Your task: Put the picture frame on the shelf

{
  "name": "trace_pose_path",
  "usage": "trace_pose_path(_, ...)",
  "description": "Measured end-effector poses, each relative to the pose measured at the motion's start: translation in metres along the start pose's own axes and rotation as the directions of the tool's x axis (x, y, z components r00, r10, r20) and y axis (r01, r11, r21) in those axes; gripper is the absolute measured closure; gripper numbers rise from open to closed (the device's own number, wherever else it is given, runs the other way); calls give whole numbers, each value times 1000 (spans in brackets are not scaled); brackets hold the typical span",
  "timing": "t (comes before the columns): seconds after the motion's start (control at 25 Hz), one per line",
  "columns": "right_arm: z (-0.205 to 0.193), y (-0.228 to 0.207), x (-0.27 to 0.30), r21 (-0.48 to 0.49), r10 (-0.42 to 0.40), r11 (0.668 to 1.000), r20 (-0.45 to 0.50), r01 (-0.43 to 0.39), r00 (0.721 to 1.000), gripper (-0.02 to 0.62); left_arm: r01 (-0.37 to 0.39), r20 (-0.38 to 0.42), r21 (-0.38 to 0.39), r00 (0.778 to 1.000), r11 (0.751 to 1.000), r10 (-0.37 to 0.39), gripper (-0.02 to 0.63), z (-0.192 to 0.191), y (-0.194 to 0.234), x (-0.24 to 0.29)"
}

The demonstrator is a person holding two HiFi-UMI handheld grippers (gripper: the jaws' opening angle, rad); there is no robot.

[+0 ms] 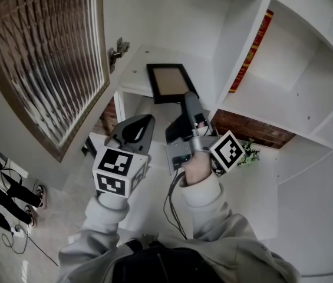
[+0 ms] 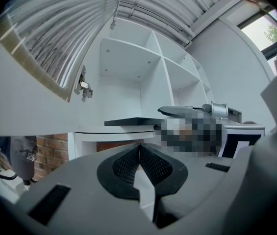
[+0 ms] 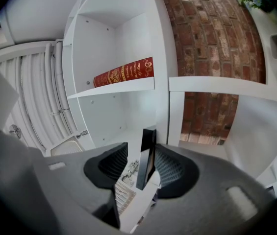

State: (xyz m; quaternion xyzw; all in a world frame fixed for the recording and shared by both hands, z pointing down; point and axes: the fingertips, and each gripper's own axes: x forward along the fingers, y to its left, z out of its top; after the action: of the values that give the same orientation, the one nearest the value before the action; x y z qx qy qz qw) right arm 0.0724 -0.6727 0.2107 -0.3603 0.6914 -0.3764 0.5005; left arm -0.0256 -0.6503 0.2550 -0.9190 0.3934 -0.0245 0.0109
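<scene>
The picture frame (image 1: 171,82) lies flat on the white shelf (image 1: 134,75), in the far middle of what we see from the head view. It is a dark frame with a pale brown middle. Our right gripper (image 3: 142,165) reaches out to the near edge of the frame, and its jaws are spread wide. The thin dark edge of the frame sits in the gap between them. It is close to one pad and clear of the other, so nothing pinches it. Our left gripper (image 2: 139,155) hangs nearer to us and a bit to the left. Its jaws are pressed together with nothing in them. From the left gripper view the frame looks like a flat dark slab on top of the shelf, with the right gripper just behind it. A red book (image 1: 251,52) leans in a box of the shelf on the far right, and a slatted door (image 1: 48,58) hangs open on the left. We think the frame is light and stiff — it will not bend or flop. It is thin, so it could tip over if we stand it up. The front may be glass, though we cannot tell, so we should not bump it or drop it. The border looks smooth and might slip. The best place to take hold seems to be the dark border at the near edge — not the pale middle. As the frame rests on the shelf, we think the job is about done.
</scene>
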Motion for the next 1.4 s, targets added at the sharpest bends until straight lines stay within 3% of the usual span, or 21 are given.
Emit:
trace_pose_path(0.32, -3, 1, -18, -18, -3, 1000, -11, 3, 1000, 423, 18, 6, -39, 1000, 999, -18, 601, -11, -9, -3)
trace_pose_path(0.76, -20, -16, -69, -162, -24, 987, -48, 16, 999, 423, 105, 23, -111, 994, 988, -103, 601, -56, -34, -19)
trace_pose_path(0.96, -31, -31, -96, -239, -83, 969, -73, 63, 994, 423, 135, 17, -133, 991, 982, -134, 601, -72, -49, -33)
trace_pose_path(1.16, -39, -45, -125, -259, -129, 960, -79, 105, 988, 433, 153, 9, -172, 988, 973, -154, 601, -91, -65, -47)
trace_pose_path(1.28, -48, -38, -140, -344, -122, 935, -96, 82, 988, 436, 165, -3, -180, 986, 970, -168, 601, -102, -76, -54)
trace_pose_path(1.36, -51, -32, -150, -428, -124, 901, -82, 77, 989, 522, 169, -6, -196, 985, 966, -173, 601, -108, -83, -59)
trace_pose_path(1.4, -51, -31, -157, -471, -130, 878, -71, 82, 989, 531, 170, -7, -209, 984, 963, -176, 601, -111, -87, -62)
